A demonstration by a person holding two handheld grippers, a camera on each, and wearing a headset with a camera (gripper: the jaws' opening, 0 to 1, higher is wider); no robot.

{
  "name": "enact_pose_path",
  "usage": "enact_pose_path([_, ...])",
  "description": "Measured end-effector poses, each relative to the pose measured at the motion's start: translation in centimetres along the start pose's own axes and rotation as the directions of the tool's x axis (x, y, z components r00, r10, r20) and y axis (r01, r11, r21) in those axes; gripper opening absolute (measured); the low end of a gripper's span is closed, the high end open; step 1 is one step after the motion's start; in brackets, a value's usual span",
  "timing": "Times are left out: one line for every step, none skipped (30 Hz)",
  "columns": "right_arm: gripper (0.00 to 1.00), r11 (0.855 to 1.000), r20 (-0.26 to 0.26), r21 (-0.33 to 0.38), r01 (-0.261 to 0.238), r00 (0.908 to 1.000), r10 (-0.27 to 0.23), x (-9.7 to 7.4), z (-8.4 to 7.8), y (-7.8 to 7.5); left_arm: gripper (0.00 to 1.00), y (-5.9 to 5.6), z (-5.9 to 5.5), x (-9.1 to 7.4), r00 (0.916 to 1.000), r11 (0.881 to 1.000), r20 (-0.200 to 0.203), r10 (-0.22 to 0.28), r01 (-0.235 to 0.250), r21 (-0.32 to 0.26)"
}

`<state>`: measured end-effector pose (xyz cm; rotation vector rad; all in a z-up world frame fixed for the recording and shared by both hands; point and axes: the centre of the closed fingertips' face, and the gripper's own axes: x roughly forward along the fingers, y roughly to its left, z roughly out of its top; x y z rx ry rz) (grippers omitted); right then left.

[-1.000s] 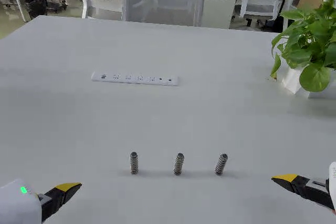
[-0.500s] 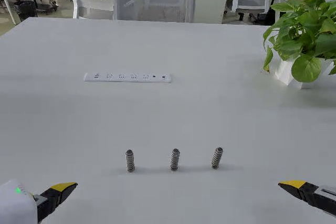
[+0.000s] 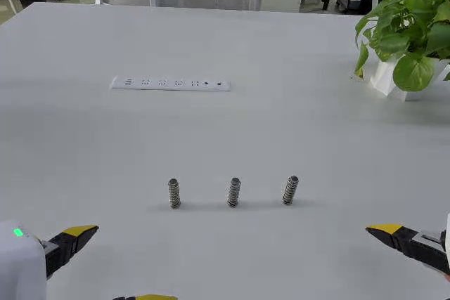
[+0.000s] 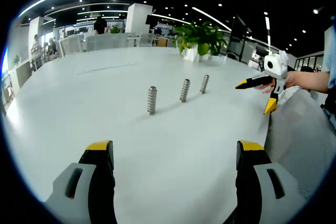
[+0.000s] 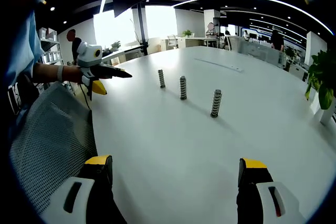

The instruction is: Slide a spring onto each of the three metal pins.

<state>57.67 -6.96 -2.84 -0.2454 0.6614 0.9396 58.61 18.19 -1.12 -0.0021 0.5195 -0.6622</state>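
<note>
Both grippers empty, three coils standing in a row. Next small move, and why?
Probably just draw both grippers back and stop. The left pin, middle pin and right pin each appear to carry a spring already, all upright in a row on the table. The left gripper and right gripper are open, empty and well short of them.

No text, brand, number or sign can be read; marks on the white power strip (image 3: 171,83) are too small.

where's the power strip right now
In the head view the white power strip lies flat on the table, left of centre, beyond the row of three springs and well to the left of the potted plant.
</note>
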Motion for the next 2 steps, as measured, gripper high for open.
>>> enact_pose_path([0.99,1.000,0.000,0.000,-0.002,1.0000,0.002,0.00,-0.02,0.04,0.96,-0.01,-0.10,0.00,1.0000,1.000,-0.002,0.001,-0.001,-0.001])
enact_pose_path([0.99,1.000,0.000,0.002,-0.005,1.0000,0.005,-0.02,-0.08,0.08,0.96,-0.10,-0.15,-0.04,1.0000,1.000,-0.003,0.001,-0.001,-0.003])
